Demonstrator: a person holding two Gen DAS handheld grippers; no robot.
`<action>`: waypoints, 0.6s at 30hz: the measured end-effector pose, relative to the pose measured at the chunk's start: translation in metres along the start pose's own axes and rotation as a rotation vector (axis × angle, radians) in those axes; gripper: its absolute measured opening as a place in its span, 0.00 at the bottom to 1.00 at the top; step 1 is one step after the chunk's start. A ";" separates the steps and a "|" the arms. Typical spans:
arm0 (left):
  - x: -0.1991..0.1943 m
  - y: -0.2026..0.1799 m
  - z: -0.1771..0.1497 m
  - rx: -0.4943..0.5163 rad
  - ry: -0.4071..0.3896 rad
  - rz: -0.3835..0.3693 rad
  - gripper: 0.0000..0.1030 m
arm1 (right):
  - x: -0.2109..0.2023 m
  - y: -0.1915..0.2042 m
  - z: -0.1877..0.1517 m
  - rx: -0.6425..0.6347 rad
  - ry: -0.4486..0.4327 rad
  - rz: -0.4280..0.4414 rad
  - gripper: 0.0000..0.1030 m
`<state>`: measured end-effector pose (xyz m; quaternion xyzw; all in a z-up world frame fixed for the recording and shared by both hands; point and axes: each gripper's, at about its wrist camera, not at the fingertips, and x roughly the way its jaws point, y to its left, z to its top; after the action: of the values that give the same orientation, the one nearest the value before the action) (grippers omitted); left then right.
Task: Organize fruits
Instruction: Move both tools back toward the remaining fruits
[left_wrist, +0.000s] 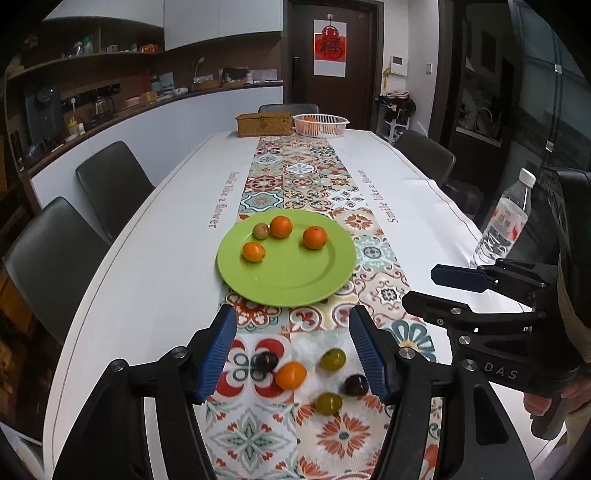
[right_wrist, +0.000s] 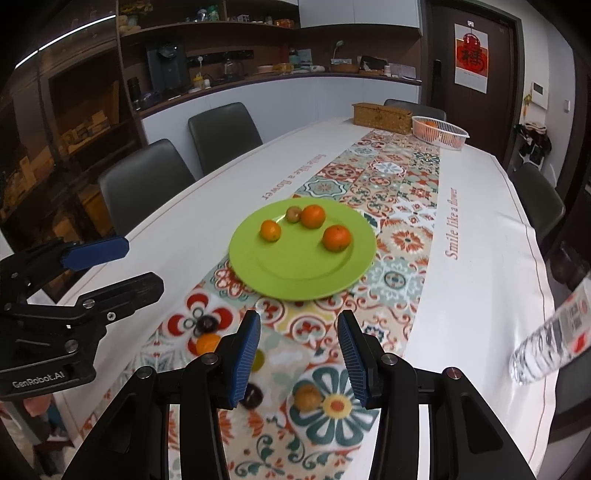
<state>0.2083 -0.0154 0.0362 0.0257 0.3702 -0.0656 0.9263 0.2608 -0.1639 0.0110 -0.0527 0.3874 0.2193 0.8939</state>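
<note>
Blue ribbed pads lined both tongs, and neither pair pressed on anything. The left gripper (left_wrist: 293, 354) stood with its jaws apart above the patterned table runner (left_wrist: 295, 177), empty, with loose fruit lying on the cloth below: an orange (left_wrist: 290, 375), two dark plums (left_wrist: 264, 362) and two green plums (left_wrist: 332, 359). The right gripper (right_wrist: 299, 354) was held narrower, also empty, over the same cluster, a brownish fruit (right_wrist: 307, 397) showing between its fingers on the runner. Beyond both tongs sat the green plate (left_wrist: 295, 280), which carried three oranges (left_wrist: 315, 237) and one small greenish-brown fruit (left_wrist: 260, 230), the latter touching one of the oranges. At the far end of the table a white slatted basket (left_wrist: 321, 124) held more orange fruit, just beside a closed woven box (left_wrist: 264, 124). A clear water bottle (left_wrist: 506, 221) stood near the table's right edge, well apart from the plate.
</note>
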 end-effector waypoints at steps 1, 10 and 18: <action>-0.001 -0.001 -0.003 0.001 0.001 0.001 0.60 | -0.001 0.001 -0.004 -0.002 0.003 0.000 0.43; 0.002 -0.008 -0.031 0.007 0.040 0.003 0.60 | 0.000 0.003 -0.034 0.010 0.040 0.000 0.43; 0.018 -0.012 -0.051 0.014 0.098 -0.003 0.60 | 0.012 -0.002 -0.058 0.024 0.100 0.002 0.43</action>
<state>0.1842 -0.0246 -0.0131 0.0346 0.4145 -0.0682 0.9068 0.2304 -0.1762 -0.0381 -0.0522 0.4342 0.2126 0.8738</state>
